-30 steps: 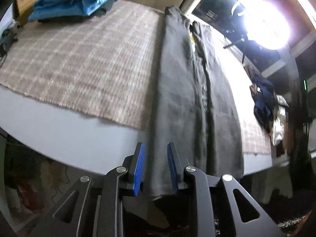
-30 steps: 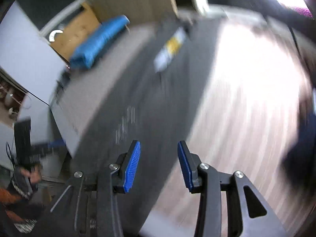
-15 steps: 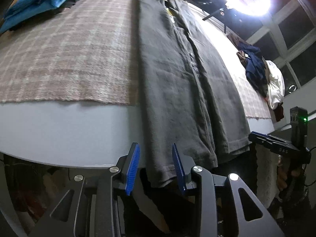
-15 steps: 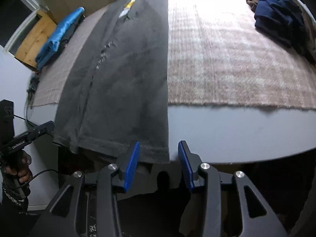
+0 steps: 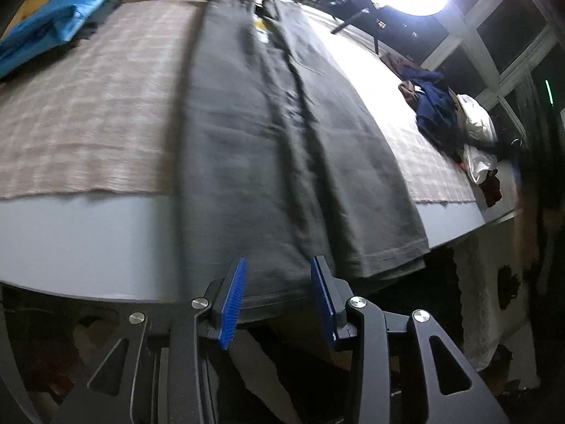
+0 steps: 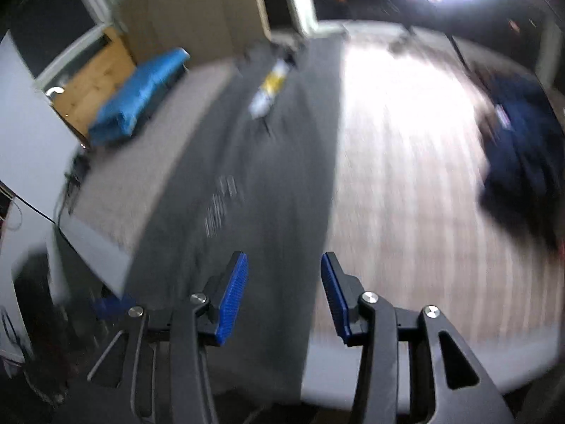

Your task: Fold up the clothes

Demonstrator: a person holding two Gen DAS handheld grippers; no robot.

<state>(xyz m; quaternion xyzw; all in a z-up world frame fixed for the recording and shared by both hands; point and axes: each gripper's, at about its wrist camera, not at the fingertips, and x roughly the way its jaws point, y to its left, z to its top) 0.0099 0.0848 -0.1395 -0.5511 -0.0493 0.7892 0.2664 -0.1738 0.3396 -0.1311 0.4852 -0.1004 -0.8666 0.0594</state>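
Note:
A long dark grey garment (image 5: 265, 159) lies lengthwise on the plaid-covered table (image 5: 88, 123), with its hem hanging over the near edge. My left gripper (image 5: 279, 265) is at that hem. Its jaws are opening; the hem shows in the gap between the blue pads (image 5: 233, 293), which do not press on it. In the blurred right wrist view my right gripper (image 6: 284, 258) hangs open above the grey garment (image 6: 265, 194), near its right edge, holding nothing. A yellow and white label (image 6: 270, 88) shows near the garment's far end.
A folded blue stack (image 5: 60, 24) sits at the table's far left corner, also the blue stack (image 6: 137, 99) in the right wrist view. A pile of dark and white clothes (image 5: 434, 106) lies at the right side. A bright lamp glares from the far end.
My left gripper slid right along the hem and its jaws spread wider. The right wrist view swung from the hem at the table edge to over the garment and has blurred.

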